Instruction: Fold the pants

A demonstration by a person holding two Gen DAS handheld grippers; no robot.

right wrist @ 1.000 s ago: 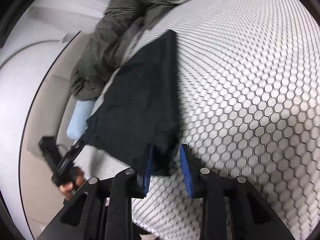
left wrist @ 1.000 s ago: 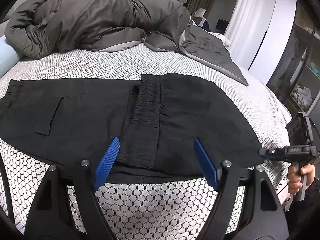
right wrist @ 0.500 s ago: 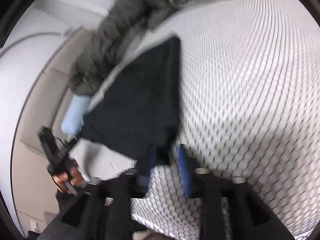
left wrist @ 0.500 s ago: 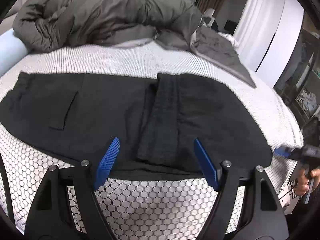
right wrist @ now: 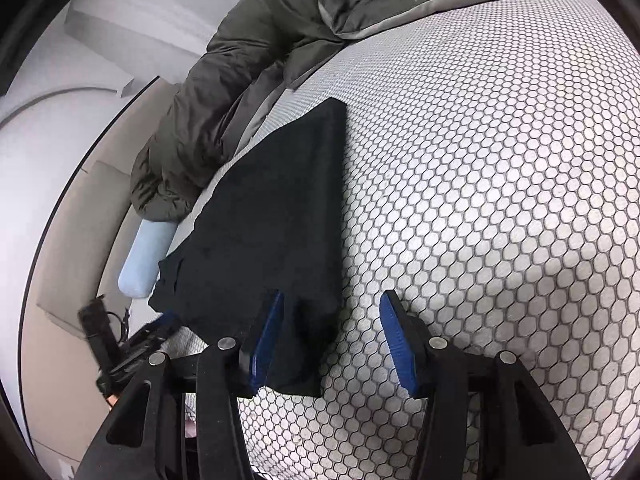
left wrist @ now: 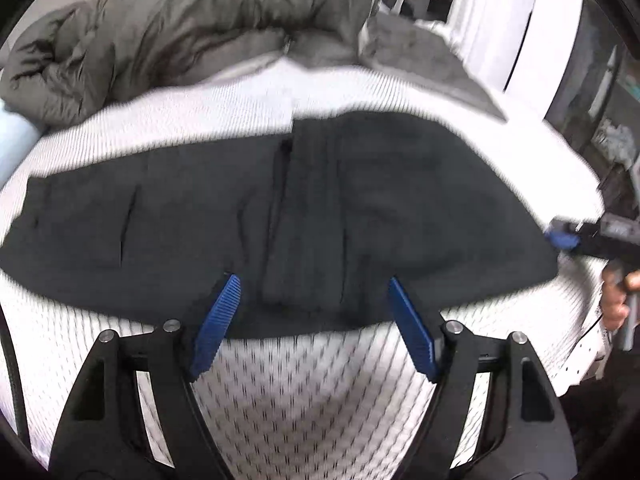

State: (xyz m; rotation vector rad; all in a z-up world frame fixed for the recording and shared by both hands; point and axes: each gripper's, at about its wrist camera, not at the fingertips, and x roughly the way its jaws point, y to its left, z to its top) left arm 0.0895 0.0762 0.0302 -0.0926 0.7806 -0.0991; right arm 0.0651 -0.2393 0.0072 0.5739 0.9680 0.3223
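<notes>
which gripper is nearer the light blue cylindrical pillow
Left. The left gripper sits just below the light blue cylindrical pillow, at the near end of the black pants. The right gripper is at their opposite end.

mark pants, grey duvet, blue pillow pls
pants (left wrist: 248,216), left wrist view, flat middle of the black fabric.
grey duvet (left wrist: 172,40), left wrist view, bunched bulk behind the pants.
blue pillow (right wrist: 146,256), right wrist view, middle of its exposed end.

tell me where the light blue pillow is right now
In the right wrist view the light blue pillow lies left of the black pants, just below the bunched grey duvet, at the bed's edge.
</notes>
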